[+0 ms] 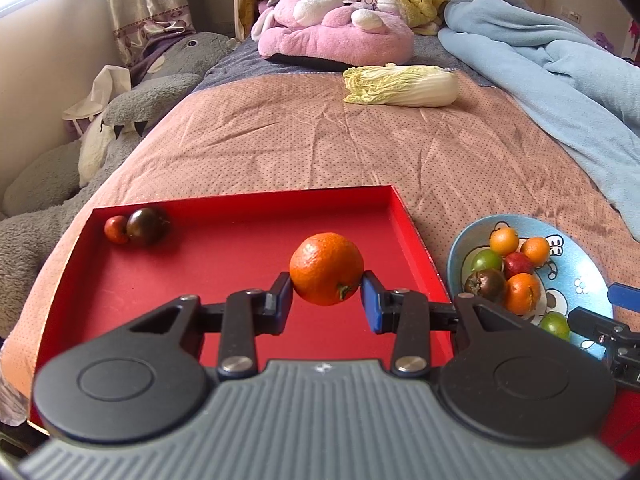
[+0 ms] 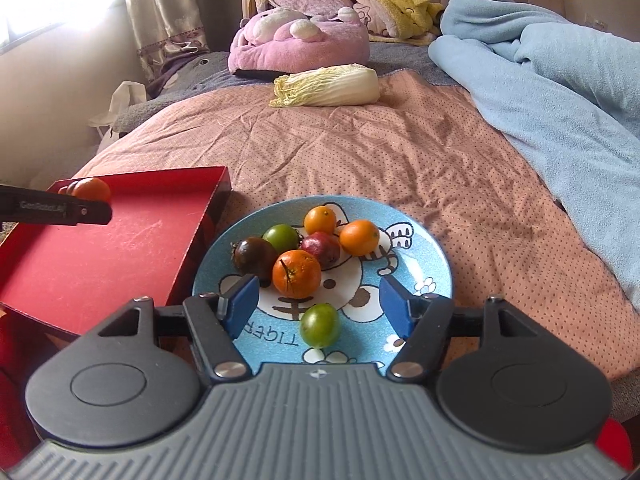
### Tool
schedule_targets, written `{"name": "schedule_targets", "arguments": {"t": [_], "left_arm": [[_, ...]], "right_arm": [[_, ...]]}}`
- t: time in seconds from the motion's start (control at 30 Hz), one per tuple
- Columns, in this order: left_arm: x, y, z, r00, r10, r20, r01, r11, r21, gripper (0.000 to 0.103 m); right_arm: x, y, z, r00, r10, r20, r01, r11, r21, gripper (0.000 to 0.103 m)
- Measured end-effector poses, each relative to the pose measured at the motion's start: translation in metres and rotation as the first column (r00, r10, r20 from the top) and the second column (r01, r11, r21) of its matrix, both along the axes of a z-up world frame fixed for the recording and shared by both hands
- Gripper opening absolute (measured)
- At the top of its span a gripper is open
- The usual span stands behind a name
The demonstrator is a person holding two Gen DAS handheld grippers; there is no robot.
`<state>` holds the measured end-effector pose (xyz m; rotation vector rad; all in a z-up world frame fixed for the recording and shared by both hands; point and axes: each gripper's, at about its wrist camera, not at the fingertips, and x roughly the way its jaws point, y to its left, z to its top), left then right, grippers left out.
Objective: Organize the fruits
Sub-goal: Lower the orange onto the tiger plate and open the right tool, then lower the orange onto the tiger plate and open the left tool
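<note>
My left gripper (image 1: 326, 294) is shut on an orange tangerine (image 1: 326, 268), held above the floor of the red tray (image 1: 160, 292). In the tray's far left corner lie a small red fruit (image 1: 116, 229) and a dark tomato (image 1: 147, 225). My right gripper (image 2: 319, 306) stands open over the blue cartoon plate (image 2: 420, 240), its pads apart and touching nothing. On the plate lie a green fruit (image 2: 319, 325) between the fingers, an orange tangerine (image 2: 296, 273), a dark tomato (image 2: 254, 255), and several more small fruits. The plate (image 1: 576, 264) also shows at the right of the left wrist view.
Tray and plate rest on a pink dotted bedspread (image 2: 360, 152). A napa cabbage (image 1: 400, 86) lies further up the bed. A blue blanket (image 2: 560, 80) is heaped on the right, plush toys (image 1: 336, 24) at the head, a grey plush (image 1: 120, 120) along the left edge.
</note>
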<state>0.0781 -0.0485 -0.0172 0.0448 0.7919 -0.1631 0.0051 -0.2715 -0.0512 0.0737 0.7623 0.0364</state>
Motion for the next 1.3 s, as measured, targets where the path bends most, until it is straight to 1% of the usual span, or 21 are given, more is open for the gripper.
{"name": "schedule_targets", "arguments": {"t": [0.17, 0.23, 0.27, 0.3, 0.57, 0.87, 1.13, 1.3], "left_arm": [[-0.002, -0.02, 0.001, 0.999, -0.044, 0.0, 0.044, 0.999, -0.004, 0.04], [-0.004, -0.029, 0.0, 0.998, -0.064, -0.002, 0.064, 0.998, -0.005, 0.04], [-0.005, -0.033, 0.0, 0.997, -0.075, -0.003, 0.075, 0.997, -0.004, 0.04], [-0.005, -0.037, -0.001, 0.996, -0.084, -0.005, 0.084, 0.996, -0.004, 0.04], [-0.012, -0.077, -0.008, 0.984, -0.175, -0.026, 0.175, 0.985, -0.007, 0.04], [-0.018, -0.115, -0.022, 0.964, -0.258, -0.058, 0.259, 0.966, 0.001, 0.04], [-0.018, -0.137, -0.03, 0.95, -0.302, -0.071, 0.304, 0.952, 0.019, 0.041], [-0.016, -0.145, -0.033, 0.947, -0.313, -0.075, 0.316, 0.948, 0.026, 0.041]], "right_arm": [[-0.018, 0.004, 0.006, 1.0, 0.026, -0.004, -0.026, 1.0, 0.014, 0.073], [-0.023, 0.004, 0.007, 1.0, 0.028, -0.005, -0.028, 1.0, 0.014, 0.078], [-0.026, 0.003, 0.007, 1.0, 0.024, -0.002, -0.024, 1.0, 0.011, 0.082], [-0.028, 0.001, 0.008, 1.0, 0.019, 0.003, -0.019, 1.0, 0.007, 0.082], [-0.037, -0.013, 0.01, 1.0, -0.011, 0.002, 0.011, 1.0, 0.014, 0.082], [-0.045, -0.021, 0.008, 0.999, -0.03, -0.011, 0.03, 0.999, 0.011, 0.083], [-0.049, -0.028, 0.008, 0.999, -0.046, -0.016, 0.046, 0.999, 0.011, 0.084], [-0.049, -0.029, 0.008, 0.999, -0.046, -0.017, 0.047, 0.999, 0.009, 0.084]]}}
